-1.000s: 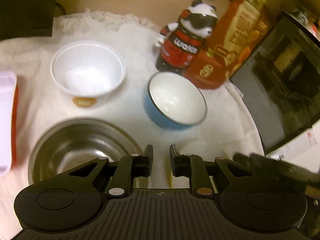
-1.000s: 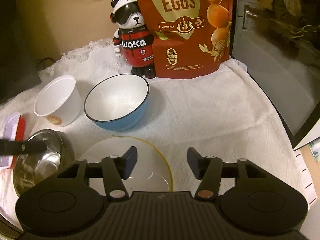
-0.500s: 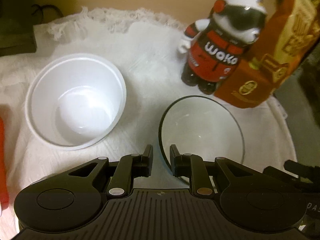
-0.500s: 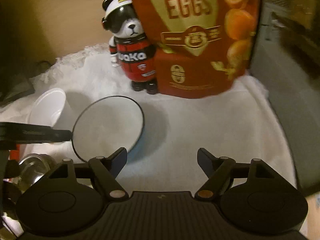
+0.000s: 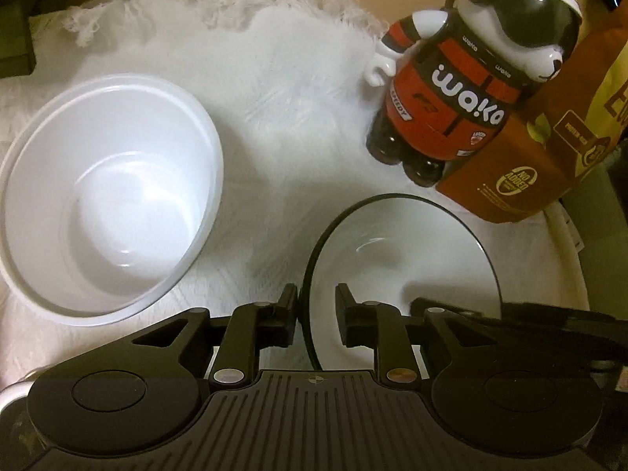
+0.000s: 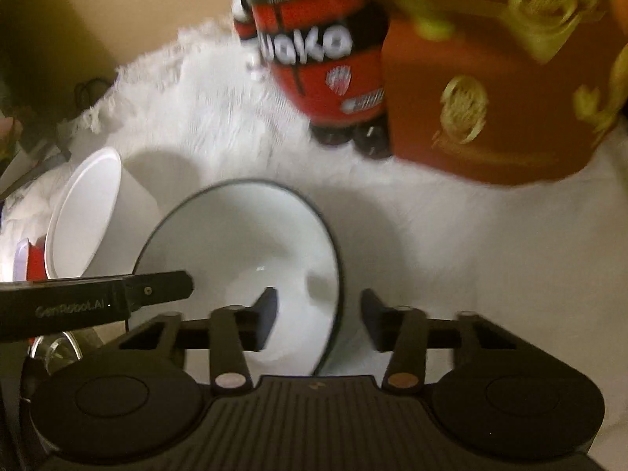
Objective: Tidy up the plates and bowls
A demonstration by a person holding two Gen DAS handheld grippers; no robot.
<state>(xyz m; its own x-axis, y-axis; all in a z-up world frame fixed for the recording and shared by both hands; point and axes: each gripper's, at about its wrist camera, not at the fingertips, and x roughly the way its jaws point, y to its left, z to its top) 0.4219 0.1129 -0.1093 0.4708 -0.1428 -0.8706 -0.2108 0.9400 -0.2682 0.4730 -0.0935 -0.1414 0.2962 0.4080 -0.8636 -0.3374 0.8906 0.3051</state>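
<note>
White enamel with a thin dark rim: that is the bowl [image 5: 396,243] both of my tools are working on, and it sits on the white fringed cloth [image 5: 274,90], just in front of the brown snack pouch [image 5: 510,172] and the panda figure [image 5: 451,90] in its red and black suit. My left gripper [image 5: 316,314] points steeply down over the bowl's left edge, one finger outside the rim and the other inside over the white interior; its fingers have just been opening, and the rim stands in the gap with the inner finger clear of it. My right gripper [image 6: 316,314] straddles the opposite edge in the same way. Its fingers have just been closing with the rim between them, yet in this blurred view the space between them looks wide and I see neither pad pressing on the enamel. To the left of the bowl, close but apart from it, stands a white plastic tub [image 5: 110,192], upright and empty.
</note>
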